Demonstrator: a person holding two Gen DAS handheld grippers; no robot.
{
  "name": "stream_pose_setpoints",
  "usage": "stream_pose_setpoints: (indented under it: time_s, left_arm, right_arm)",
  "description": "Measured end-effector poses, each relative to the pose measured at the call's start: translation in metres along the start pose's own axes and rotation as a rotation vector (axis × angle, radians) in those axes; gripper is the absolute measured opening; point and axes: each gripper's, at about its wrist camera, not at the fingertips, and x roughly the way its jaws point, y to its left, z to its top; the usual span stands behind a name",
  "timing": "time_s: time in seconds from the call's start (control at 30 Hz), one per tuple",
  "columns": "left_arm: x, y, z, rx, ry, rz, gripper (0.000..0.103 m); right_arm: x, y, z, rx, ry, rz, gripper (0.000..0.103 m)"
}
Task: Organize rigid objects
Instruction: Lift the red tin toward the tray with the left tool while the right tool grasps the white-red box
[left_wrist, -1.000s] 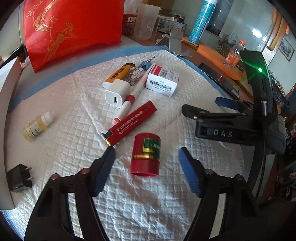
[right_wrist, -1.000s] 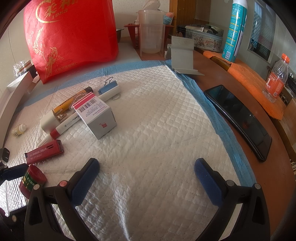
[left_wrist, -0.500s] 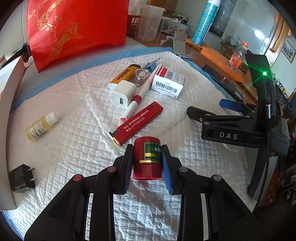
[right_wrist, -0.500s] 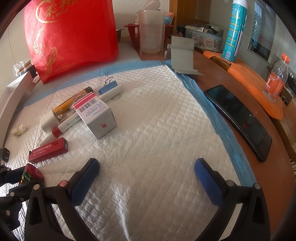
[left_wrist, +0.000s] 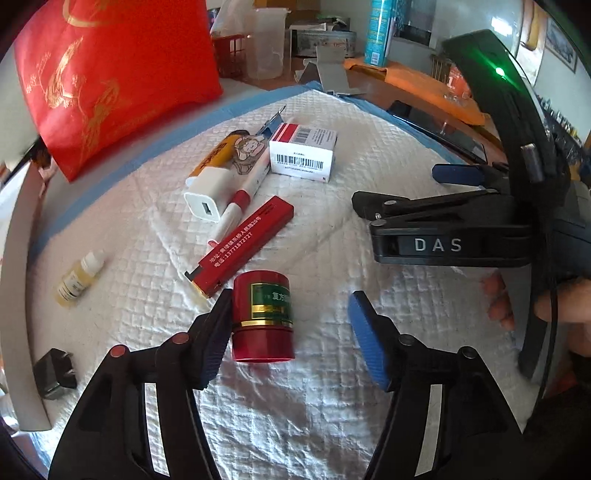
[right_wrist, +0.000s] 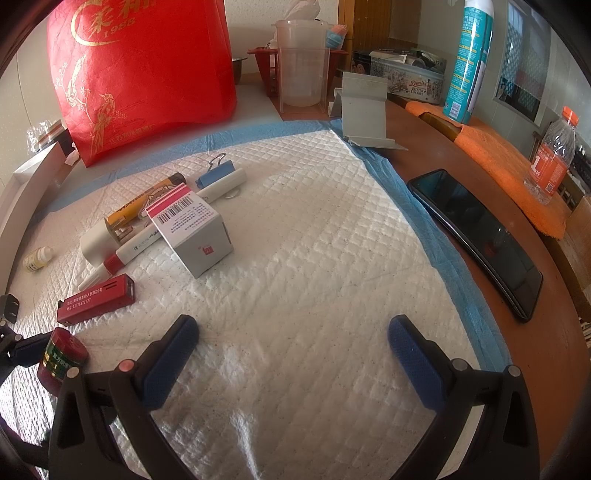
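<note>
A small red jar with a green and gold label (left_wrist: 263, 317) stands on the white quilted mat (left_wrist: 332, 406), also seen in the right wrist view (right_wrist: 61, 360). My left gripper (left_wrist: 291, 336) is open around it; the left finger touches the jar, the right finger stands apart. Beyond lie a red lighter (left_wrist: 243, 245), a white charger cube (left_wrist: 208, 195), a red-and-white pen (left_wrist: 243, 195), a yellow tube (left_wrist: 214, 157) and a white barcode box (left_wrist: 303, 151). My right gripper (right_wrist: 291, 354) is open and empty over bare mat, also visible in the left wrist view (left_wrist: 443, 206).
A small dropper bottle (left_wrist: 79, 277) and a black plug (left_wrist: 55, 371) lie at the mat's left. A red bag (right_wrist: 144, 70) stands behind. A blue binder clip (right_wrist: 216, 171), a black phone (right_wrist: 476, 236), a spray can (right_wrist: 469, 59) and a water bottle (right_wrist: 552, 155) are to the right.
My left gripper was shut on the red jar half a second ago and has opened; the jar stands on the mat. The right gripper has stayed still.
</note>
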Motion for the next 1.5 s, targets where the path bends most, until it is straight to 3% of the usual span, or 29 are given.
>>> stream_pose_setpoints:
  time_s: [0.07, 0.13, 0.27, 0.43, 0.53, 0.57, 0.63, 0.7, 0.77, 0.87, 0.93, 1.0, 1.03, 1.27, 1.37, 1.43, 1.5]
  left_arm:
    - [-0.005, 0.009, -0.002, -0.035, -0.008, 0.012, 0.029]
    - [-0.009, 0.023, -0.005, -0.094, -0.002, -0.005, 0.029]
    - [-0.030, 0.050, -0.017, -0.170, -0.022, 0.091, 0.029]
    - [-0.080, 0.090, -0.001, -0.242, -0.095, 0.225, 0.029]
    - [-0.123, 0.116, 0.023, -0.286, -0.179, 0.319, 0.029]
    - [-0.140, 0.124, 0.030, -0.306, -0.213, 0.353, 0.029]
    - [-0.164, 0.133, 0.036, -0.336, -0.258, 0.406, 0.029]
    - [-0.177, 0.138, 0.030, -0.377, -0.285, 0.435, 0.029]
    - [-0.180, 0.141, 0.017, -0.414, -0.289, 0.442, 0.029]
    - [-0.175, 0.145, -0.001, -0.461, -0.269, 0.414, 0.029]
    - [-0.173, 0.145, -0.007, -0.473, -0.255, 0.413, 0.029]
    - [-0.172, 0.143, -0.010, -0.478, -0.256, 0.416, 0.029]
    - [-0.169, 0.142, -0.010, -0.478, -0.255, 0.415, 0.029]
    - [-0.147, 0.137, -0.010, -0.478, -0.206, 0.382, 0.029]
    - [-0.143, 0.133, -0.010, -0.465, -0.196, 0.378, 0.029]
    - [-0.142, 0.131, -0.009, -0.454, -0.193, 0.384, 0.029]
    - [-0.142, 0.132, -0.008, -0.452, -0.193, 0.392, 0.029]
  right_arm:
    - [0.000, 0.000, 0.000, -0.001, 0.000, -0.001, 0.103]
    - [0.004, -0.002, 0.000, 0.002, 0.001, 0.003, 0.103]
    - [0.002, -0.007, 0.003, -0.021, -0.015, 0.044, 0.103]
    - [-0.077, -0.016, 0.039, -0.120, -0.360, 0.067, 0.103]
    - [-0.131, -0.022, 0.072, -0.117, -0.548, 0.029, 0.103]
    - [-0.149, -0.025, 0.085, -0.119, -0.605, 0.039, 0.103]
    - [-0.170, -0.030, 0.105, -0.146, -0.646, 0.141, 0.103]
    - [-0.173, -0.035, 0.116, -0.168, -0.621, 0.298, 0.103]
    - [-0.159, -0.036, 0.113, -0.161, -0.571, 0.357, 0.103]
    - [-0.116, -0.021, 0.096, -0.208, -0.423, 0.364, 0.101]
    - [-0.087, -0.012, 0.084, -0.256, -0.333, 0.369, 0.090]
    - [-0.067, -0.007, 0.076, -0.292, -0.262, 0.374, 0.072]
    - [-0.056, -0.005, 0.073, -0.301, -0.218, 0.390, 0.069]
    - [-0.034, 0.011, 0.063, -0.365, -0.138, 0.396, 0.055]
    - [-0.014, 0.021, 0.063, -0.391, -0.094, 0.373, 0.054]
    - [0.000, 0.026, 0.060, -0.397, -0.054, 0.353, 0.048]
    - [0.010, 0.030, 0.058, -0.396, -0.020, 0.341, 0.034]
